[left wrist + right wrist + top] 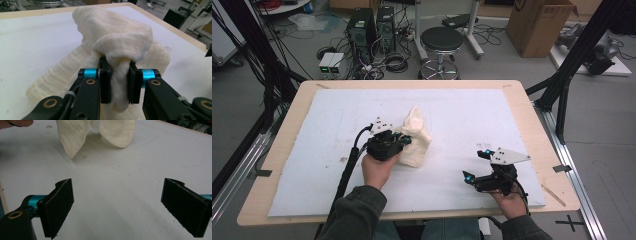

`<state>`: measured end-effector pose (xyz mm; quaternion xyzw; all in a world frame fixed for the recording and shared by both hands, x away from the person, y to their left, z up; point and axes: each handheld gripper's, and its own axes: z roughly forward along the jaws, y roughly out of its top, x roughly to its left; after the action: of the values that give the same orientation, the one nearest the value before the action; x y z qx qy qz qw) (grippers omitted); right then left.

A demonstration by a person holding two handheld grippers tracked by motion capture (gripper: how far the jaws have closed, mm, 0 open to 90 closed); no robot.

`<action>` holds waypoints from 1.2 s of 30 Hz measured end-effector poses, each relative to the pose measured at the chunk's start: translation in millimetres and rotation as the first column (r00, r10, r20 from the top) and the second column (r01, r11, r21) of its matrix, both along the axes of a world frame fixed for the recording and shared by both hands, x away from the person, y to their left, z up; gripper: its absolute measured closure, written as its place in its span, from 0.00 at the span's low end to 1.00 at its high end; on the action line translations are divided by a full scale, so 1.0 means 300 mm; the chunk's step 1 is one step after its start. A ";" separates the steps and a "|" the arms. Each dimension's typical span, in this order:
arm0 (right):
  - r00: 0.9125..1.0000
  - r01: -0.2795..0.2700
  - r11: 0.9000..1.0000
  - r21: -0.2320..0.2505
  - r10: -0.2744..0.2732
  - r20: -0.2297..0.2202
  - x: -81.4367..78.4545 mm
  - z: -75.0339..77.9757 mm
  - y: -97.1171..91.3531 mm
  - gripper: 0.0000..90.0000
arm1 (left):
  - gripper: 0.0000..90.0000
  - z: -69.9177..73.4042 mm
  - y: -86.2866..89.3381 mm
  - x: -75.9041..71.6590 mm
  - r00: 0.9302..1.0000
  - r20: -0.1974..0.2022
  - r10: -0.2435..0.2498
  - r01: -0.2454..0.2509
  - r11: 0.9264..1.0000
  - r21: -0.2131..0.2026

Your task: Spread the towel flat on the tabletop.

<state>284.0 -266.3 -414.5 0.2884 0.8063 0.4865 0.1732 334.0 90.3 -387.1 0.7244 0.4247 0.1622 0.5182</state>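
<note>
**My left gripper pinches a cream cloth; my right gripper waits open**

I sit at a wooden table (272,165) covered by a white foam sheet (462,125). I hold a two-jaw gripper in each hand.

My left gripper (404,141) is near the middle of the sheet, a little to my left. Its jaws are nearly closed, pinching a thick fold of a cream cloth (416,136). In the left gripper view, the left gripper (120,83) has both black pads pressed against a bunched ridge of the cloth (117,45), which rises between them and drapes over their tops. The rest of the cloth spreads out on the sheet beyond the jaws, soft and crumpled. From above, the cloth is a rumpled heap, one part standing up in a peak and the rest lying flat on the sheet just beside my left hand (378,167).

My right gripper (476,165) is at the near right part of the sheet, well apart from the cloth. Its jaws stand wide open with nothing between them. In the right gripper view, the right gripper (117,203) shows its two black pads far apart over bare white sheet (117,185), and two hanging lobes of the cloth (100,132) show farther off at the top.

A black stool (441,42) stands on the floor beyond the table.
</note>
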 end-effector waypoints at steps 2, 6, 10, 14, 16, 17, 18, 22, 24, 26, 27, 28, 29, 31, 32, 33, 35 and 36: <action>1.000 0.000 1.000 0.001 0.000 0.001 0.000 -0.001 0.000 0.12 | 0.85 0.000 -0.012 -0.010 1.000 0.004 0.002 -0.002 1.000 -0.006; 1.000 0.001 1.000 0.000 -0.001 -0.003 0.000 -0.001 0.001 0.12 | 0.85 0.002 -0.042 -0.027 1.000 0.004 0.003 -0.003 1.000 -0.019; 1.000 -0.001 1.000 0.000 0.001 -0.004 0.000 -0.001 0.003 0.12 | 0.85 -0.023 -0.072 -0.021 1.000 -0.013 0.021 -0.022 0.999 -0.025; 1.000 -0.002 1.000 -0.001 0.002 0.000 0.001 -0.001 0.002 0.12 | 0.85 -0.070 -0.096 -0.002 0.998 -0.051 0.027 -0.028 1.000 -0.013; 1.000 0.000 1.000 0.000 0.000 -0.005 0.000 -0.002 0.001 0.12 | 0.84 -0.096 -0.112 0.009 0.997 -0.067 0.033 -0.033 0.999 -0.003; 1.000 0.000 1.000 0.000 0.000 -0.004 0.001 -0.003 0.001 0.12 | 0.84 -0.107 -0.116 0.016 0.997 -0.073 0.033 -0.033 0.999 0.000; 1.000 0.002 1.000 0.000 -0.002 -0.005 0.001 -0.003 0.001 0.12 | 0.84 -0.116 -0.121 0.022 0.996 -0.078 0.037 -0.037 0.999 0.005; 1.000 0.001 1.000 0.000 -0.001 -0.008 0.001 -0.004 0.000 0.12 | 0.82 -0.146 -0.135 0.042 0.994 -0.098 0.043 -0.041 0.999 0.022; 1.000 0.003 1.000 -0.001 -0.003 -0.010 0.001 -0.005 -0.001 0.12 | 0.81 -0.156 -0.141 0.048 0.994 -0.100 0.039 -0.036 0.999 0.036; 1.000 0.003 1.000 -0.002 -0.003 -0.009 0.003 -0.007 -0.002 0.12 | 0.79 -0.165 -0.142 0.055 0.993 -0.109 0.035 -0.031 0.999 0.043; 1.000 0.003 1.000 -0.002 -0.003 -0.007 0.004 -0.008 -0.002 0.12 | 0.78 -0.168 -0.140 0.057 0.993 -0.115 0.032 -0.026 0.998 0.049; 1.000 0.004 1.000 -0.004 -0.004 -0.008 0.004 -0.008 -0.002 0.12 | 0.76 -0.169 -0.139 0.058 0.993 -0.114 0.027 -0.022 0.999 0.049; 1.000 0.004 1.000 -0.003 -0.004 -0.009 0.003 -0.008 -0.002 0.12 | 0.74 -0.166 -0.136 0.057 0.994 -0.110 0.018 -0.013 0.999 0.045; 1.000 0.010 1.000 -0.003 -0.010 -0.012 0.002 -0.008 -0.002 0.12 | 0.68 -0.157 -0.131 0.053 0.995 -0.098 0.008 -0.004 0.999 0.039; 1.000 0.006 1.000 -0.004 -0.006 -0.013 0.002 -0.009 -0.001 0.12 | 0.65 -0.151 -0.128 0.051 0.996 -0.092 0.001 0.002 0.999 0.038; 1.000 0.006 1.000 -0.005 -0.006 -0.011 0.004 -0.010 -0.001 0.12 | 0.63 -0.148 -0.125 0.048 0.996 -0.090 -0.007 0.010 0.999 0.032; 1.000 0.006 1.000 -0.009 -0.006 -0.017 0.004 -0.011 0.001 0.12 | 0.58 -0.139 -0.116 0.042 0.997 -0.077 -0.019 0.022 0.999 0.039; 1.000 0.005 1.000 -0.011 -0.005 -0.018 0.004 -0.011 0.002 0.12 | 0.56 -0.135 -0.111 0.038 0.997 -0.073 -0.024 0.027 0.999 0.033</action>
<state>285.3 -265.8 -417.8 0.2940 0.8096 0.4792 0.1689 345.3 56.9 -427.7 0.7439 0.4312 0.1361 0.4921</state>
